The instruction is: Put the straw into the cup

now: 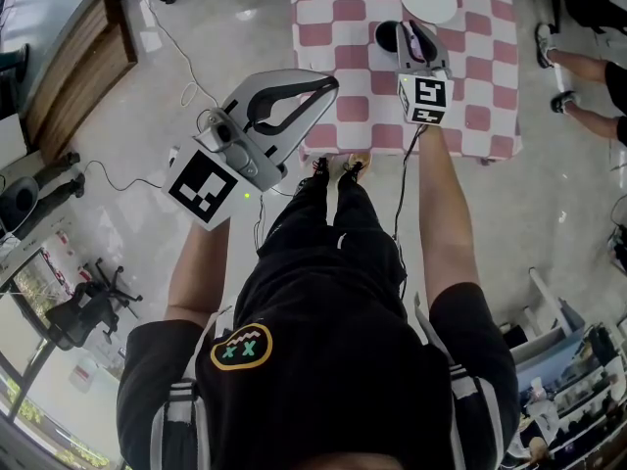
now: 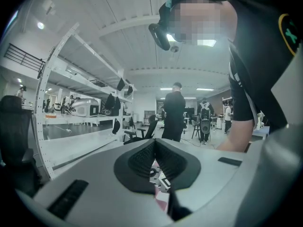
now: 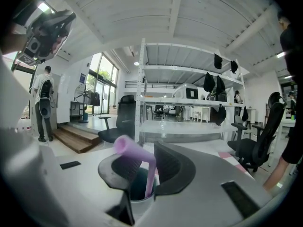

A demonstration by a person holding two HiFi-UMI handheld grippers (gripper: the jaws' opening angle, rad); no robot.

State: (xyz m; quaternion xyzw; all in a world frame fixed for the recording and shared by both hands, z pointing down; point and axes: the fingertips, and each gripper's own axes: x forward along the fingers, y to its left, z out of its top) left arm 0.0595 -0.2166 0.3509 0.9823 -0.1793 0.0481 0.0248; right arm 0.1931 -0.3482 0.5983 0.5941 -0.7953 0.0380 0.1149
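Left gripper, shut, hovers beside the table edge; right gripper gapes narrowly around the straw in the cup.

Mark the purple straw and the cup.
purple straw (image 3: 150,178): right gripper view, on its upright shaft.
cup (image 3: 136,187): right gripper view, on its dark inside wall.
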